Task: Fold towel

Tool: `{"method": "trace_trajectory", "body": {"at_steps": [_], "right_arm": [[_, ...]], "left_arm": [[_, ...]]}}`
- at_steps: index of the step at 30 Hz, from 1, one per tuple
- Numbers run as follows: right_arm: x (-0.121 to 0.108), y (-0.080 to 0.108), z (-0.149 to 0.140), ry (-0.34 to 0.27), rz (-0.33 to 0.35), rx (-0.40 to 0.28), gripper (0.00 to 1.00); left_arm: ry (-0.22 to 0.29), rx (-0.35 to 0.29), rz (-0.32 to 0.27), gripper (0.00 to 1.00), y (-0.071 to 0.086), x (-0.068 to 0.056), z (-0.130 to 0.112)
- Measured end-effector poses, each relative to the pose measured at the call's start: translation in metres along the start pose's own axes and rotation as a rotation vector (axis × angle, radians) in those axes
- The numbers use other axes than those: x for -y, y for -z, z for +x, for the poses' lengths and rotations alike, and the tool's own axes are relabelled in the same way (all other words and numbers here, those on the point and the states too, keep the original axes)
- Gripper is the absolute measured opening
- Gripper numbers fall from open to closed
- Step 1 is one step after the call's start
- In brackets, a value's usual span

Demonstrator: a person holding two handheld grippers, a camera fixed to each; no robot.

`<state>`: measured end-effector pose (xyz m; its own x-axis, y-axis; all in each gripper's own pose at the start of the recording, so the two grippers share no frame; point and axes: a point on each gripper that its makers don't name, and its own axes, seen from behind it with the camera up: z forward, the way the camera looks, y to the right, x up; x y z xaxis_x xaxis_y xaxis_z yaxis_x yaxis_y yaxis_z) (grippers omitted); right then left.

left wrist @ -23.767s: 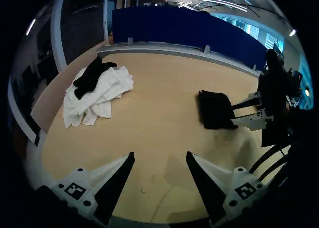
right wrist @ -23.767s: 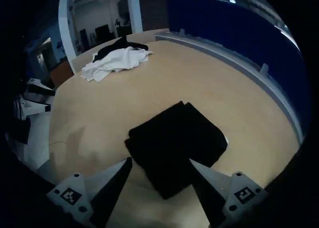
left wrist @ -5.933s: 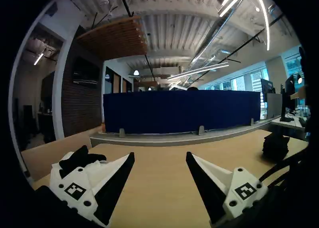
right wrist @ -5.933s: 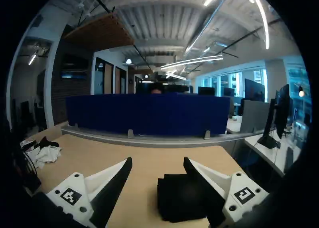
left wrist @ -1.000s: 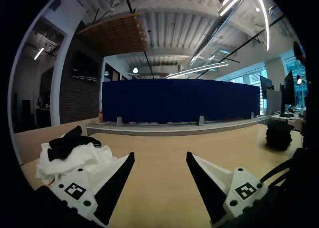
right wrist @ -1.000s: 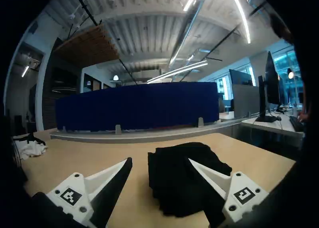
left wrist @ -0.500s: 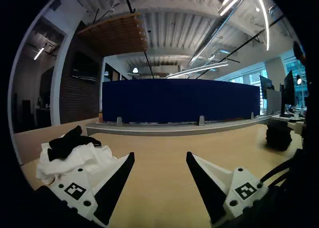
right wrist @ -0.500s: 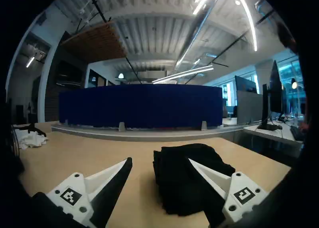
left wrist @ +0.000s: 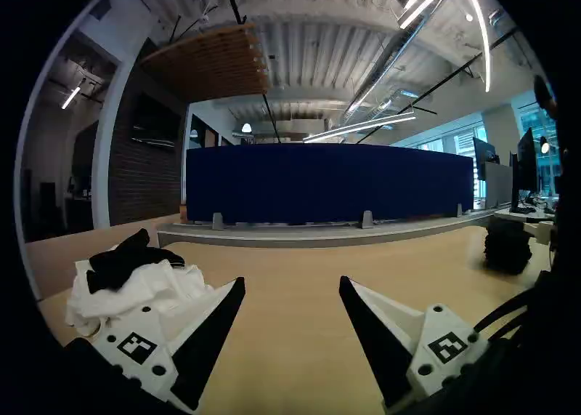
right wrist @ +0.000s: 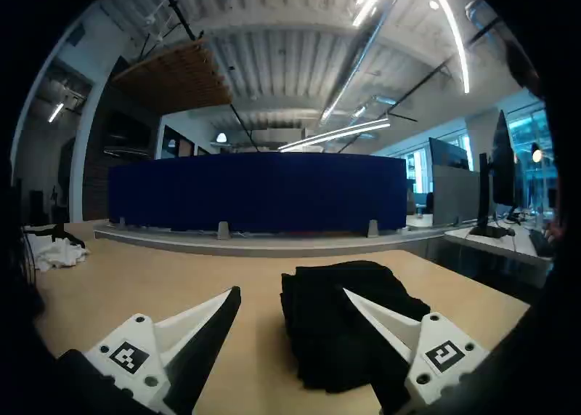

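Both grippers, left gripper (left wrist: pixel 290 280) and right gripper (right wrist: pixel 290 291), hang wide and empty, hardly moved in the last second. The folded black towel (right wrist: pixel 319 328) lies at the right one's 5 o'clock, apparently done; the crumpled pile (left wrist: pixel 152 284) at the left's 8 o'clock likely comes next

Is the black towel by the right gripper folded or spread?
Folded: the black towel sits as a compact stack on the table, layered edges visible on its side.

Left gripper (left wrist: pixel 290 280): jaws parted wide, aimed roughly level.
Left fingers (left wrist: pixel 207 328): reach in from 7 and 5 o'clock, tips slanting toward centre.
Right gripper (right wrist: pixel 290 291): jaws parted wide, aimed roughly level.
Right fingers (right wrist: pixel 196 335): same 7 and 5 o'clock spread.
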<state>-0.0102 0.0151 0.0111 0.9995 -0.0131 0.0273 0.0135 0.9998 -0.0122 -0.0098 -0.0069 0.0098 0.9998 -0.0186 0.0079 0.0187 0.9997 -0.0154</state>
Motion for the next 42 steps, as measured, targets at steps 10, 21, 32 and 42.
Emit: {"method": "trace_trajectory", "body": {"at_steps": [10,21,32,42], "right_arm": [[-0.0003,0.0,0.0018,0.001,0.0,0.0,1.0],[-0.0003,-0.0004,0.002,0.001,0.0,0.001,1.0],[-0.0007,-0.0009,0.0022,0.001,0.0,0.001,1.0],[-0.0006,-0.0017,0.0023,0.001,0.0,0.001,0.99]], "left_arm": [[0.0,0.0,0.0,0.97,0.0,0.0004,-0.0001],[0.0,0.0,0.0,0.97,-0.0019,0.0002,-0.0006],[0.0,-0.001,0.001,0.96,-0.0041,-0.0017,-0.0014],[0.0,-0.001,0.0,0.97,-0.0062,-0.001,-0.0016]]}}
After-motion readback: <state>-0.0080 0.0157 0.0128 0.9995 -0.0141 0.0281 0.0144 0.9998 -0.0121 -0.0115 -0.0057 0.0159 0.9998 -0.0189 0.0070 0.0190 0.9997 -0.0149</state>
